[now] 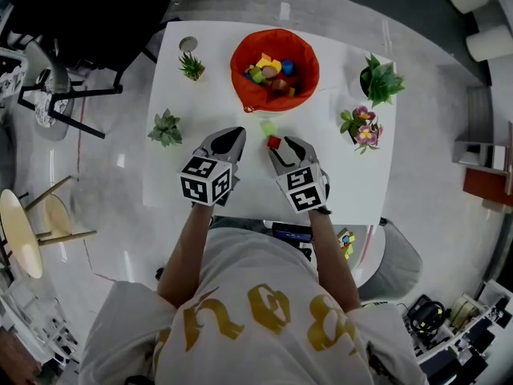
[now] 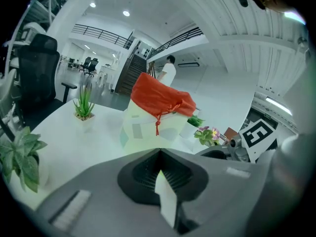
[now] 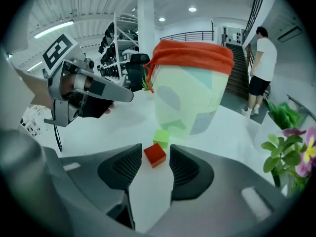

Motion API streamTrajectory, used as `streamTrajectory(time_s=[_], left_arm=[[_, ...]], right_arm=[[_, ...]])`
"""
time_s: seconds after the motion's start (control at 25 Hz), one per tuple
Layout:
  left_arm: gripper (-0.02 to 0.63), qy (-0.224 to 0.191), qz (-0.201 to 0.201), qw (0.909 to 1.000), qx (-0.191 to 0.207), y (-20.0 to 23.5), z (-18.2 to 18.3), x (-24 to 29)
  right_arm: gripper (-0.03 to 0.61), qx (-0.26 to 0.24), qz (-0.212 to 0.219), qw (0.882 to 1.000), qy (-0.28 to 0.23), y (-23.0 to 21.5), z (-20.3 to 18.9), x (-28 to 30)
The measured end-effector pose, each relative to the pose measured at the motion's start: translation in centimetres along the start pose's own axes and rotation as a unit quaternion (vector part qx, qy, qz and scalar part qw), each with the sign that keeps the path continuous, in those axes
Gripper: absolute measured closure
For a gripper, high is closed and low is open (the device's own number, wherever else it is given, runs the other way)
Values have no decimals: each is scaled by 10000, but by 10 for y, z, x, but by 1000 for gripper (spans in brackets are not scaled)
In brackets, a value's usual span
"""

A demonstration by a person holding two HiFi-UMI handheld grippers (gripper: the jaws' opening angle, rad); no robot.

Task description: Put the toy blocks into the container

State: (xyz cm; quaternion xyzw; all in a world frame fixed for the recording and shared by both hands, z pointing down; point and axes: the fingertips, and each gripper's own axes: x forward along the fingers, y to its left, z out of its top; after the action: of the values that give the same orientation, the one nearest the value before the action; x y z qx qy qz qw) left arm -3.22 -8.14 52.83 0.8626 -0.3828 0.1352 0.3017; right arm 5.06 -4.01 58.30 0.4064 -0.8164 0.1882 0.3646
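My right gripper (image 3: pixel 154 151) fills the bottom of its own view. Its jaws are parted to a middling width, and the red block (image 3: pixel 155 155) sits on the table (image 3: pixel 232 137) just inside their tips, on the near side of the container (image 3: pixel 191 98). Bare table shows on either side of the block, so I judge nothing is clamped yet. The green block (image 3: pixel 161 138) lies between the red one and the container, close to the container's foot.

To grab well, I'd ease forward until the pads cover the block's flat faces. It sits slightly turned to the jaws, so I'd square up before closing and stop short of nudging the green block. Then I'd lift clear of the red rim before crossing it.

My left gripper (image 2: pixel 159 152) has its jaws together on nothing and is idle, also on the container's near side.

Only the head view looks down into the container, where a pile of blocks (image 1: pixel 271 72) already lies. Only the right gripper view shows the gaps between pads and block.
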Motion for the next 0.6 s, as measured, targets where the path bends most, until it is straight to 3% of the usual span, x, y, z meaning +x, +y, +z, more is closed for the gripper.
streamTrajectory(time_s=[0.6], left_arm=[[612, 218, -44, 9997, -113, 12, -13, 14]], right_arm=[[362, -83, 98, 9995, 300, 4, -14, 28]])
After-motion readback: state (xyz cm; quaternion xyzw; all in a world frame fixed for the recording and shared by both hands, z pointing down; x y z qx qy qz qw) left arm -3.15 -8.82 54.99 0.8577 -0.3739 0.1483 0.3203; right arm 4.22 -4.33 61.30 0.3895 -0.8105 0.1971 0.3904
